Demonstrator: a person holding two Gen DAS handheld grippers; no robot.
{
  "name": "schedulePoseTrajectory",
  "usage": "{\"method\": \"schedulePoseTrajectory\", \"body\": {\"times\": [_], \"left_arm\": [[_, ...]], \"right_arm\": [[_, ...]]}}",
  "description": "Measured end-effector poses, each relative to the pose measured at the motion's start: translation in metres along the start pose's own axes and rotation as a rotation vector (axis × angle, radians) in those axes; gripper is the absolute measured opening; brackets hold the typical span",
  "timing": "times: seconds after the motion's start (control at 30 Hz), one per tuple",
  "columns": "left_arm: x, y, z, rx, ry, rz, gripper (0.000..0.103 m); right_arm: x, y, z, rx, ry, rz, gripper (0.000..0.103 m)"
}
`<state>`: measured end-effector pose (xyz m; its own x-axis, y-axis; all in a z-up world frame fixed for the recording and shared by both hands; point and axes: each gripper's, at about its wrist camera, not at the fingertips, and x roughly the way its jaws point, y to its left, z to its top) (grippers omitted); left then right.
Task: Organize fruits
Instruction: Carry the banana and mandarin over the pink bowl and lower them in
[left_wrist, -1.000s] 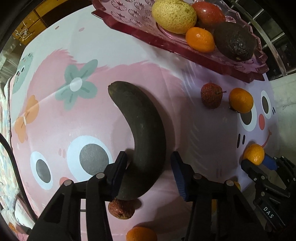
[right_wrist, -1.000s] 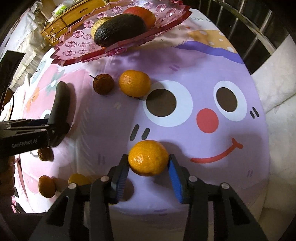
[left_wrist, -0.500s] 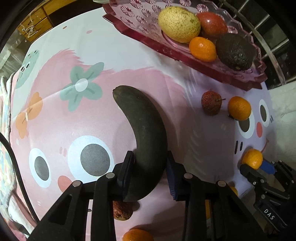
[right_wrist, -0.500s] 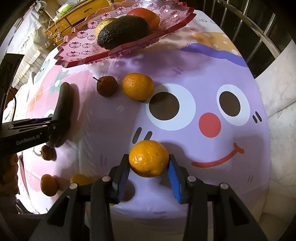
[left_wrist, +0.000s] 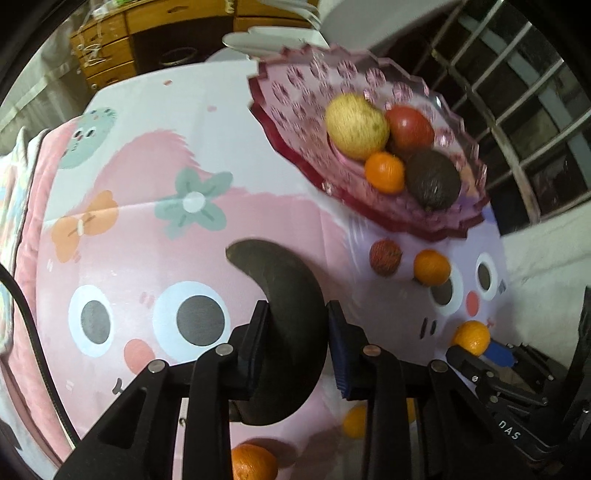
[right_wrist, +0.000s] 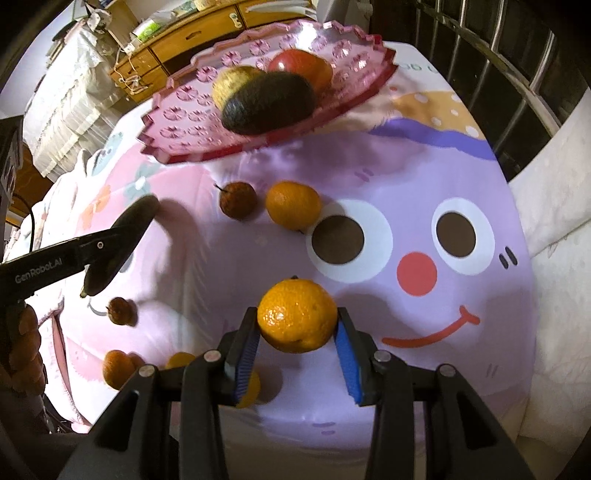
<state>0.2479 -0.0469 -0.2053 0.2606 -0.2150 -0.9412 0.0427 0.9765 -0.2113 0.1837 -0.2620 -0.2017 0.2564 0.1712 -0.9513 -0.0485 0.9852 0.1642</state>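
Note:
My left gripper is shut on a dark, blackened banana and holds it above the cloth; both show at the left of the right wrist view, the banana tilted. My right gripper is shut on an orange mandarin, lifted off the cloth; it also shows in the left wrist view. The pink scalloped fruit tray at the far side holds a yellow pear, a red fruit, a mandarin and a dark avocado.
Loose on the cartoon-print cloth: a mandarin beside a brown-red lychee below the tray, another lychee, and mandarins near the front edge. Metal bars stand at the right, wooden drawers behind.
My left gripper closed on the banana and lifted it off the cloth. My right gripper raised its mandarin a little. Both views now look more toward the tray.

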Motion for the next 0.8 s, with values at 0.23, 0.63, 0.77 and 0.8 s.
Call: {"method": "schedulePoseTrajectory", "body": {"times": [0.23,0.63,0.77,0.8], "left_arm": [[-0.042,0.005,0.009,-0.052,-0.116,-0.002,0.029],[-0.103,0.001,0.048,-0.076,-0.320,-0.051,0.029],[-0.102,-0.008,0.062,-0.077,-0.348,-0.076,0.029],[-0.100,-0.010,0.065,-0.075,-0.354,-0.078,0.029]], "right_arm": [[-0.026,0.005,0.015,-0.038,-0.063,0.025,0.041],[-0.060,0.015,0.053,-0.090,-0.208,0.039,0.041],[-0.061,0.015,0.069,-0.088,-0.247,0.042,0.041],[-0.061,0.015,0.073,-0.087,-0.254,0.041,0.041]]}}
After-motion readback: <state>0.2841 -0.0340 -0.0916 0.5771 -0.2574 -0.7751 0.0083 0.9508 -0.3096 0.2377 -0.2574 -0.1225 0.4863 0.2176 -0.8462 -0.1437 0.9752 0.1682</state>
